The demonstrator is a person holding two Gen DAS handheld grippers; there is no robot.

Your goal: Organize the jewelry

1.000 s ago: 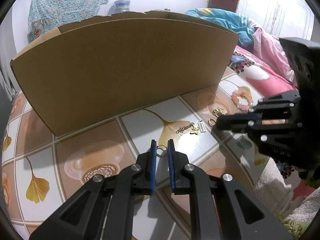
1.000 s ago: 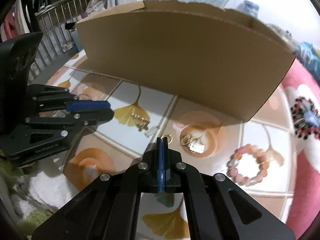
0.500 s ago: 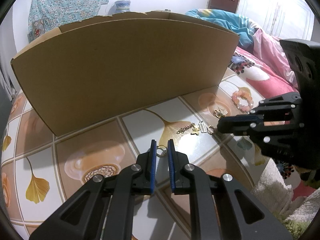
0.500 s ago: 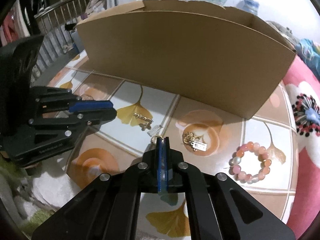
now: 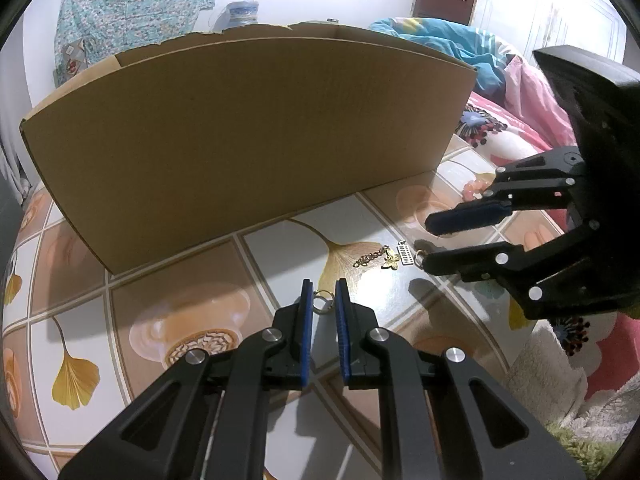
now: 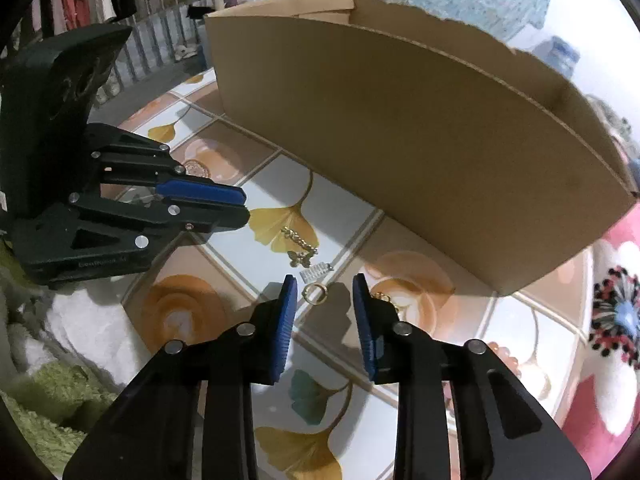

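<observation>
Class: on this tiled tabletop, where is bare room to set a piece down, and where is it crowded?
Free: the tiles left of the left tool, before the brown cardboard box. Crowded: right of it, where the gold chain, gold ring and right tool, its jaws opening, sit.

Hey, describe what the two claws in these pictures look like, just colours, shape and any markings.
Both are matte black plastic with silver round screw heads. The left claw has two angular fingers with triangular cut-outs and blue ribbed pads. The right claw looks the same, with blue ribbed pads. Faint raised lettering shows on the left one's body, unreadable. No cables or sleeves are visible.
</observation>
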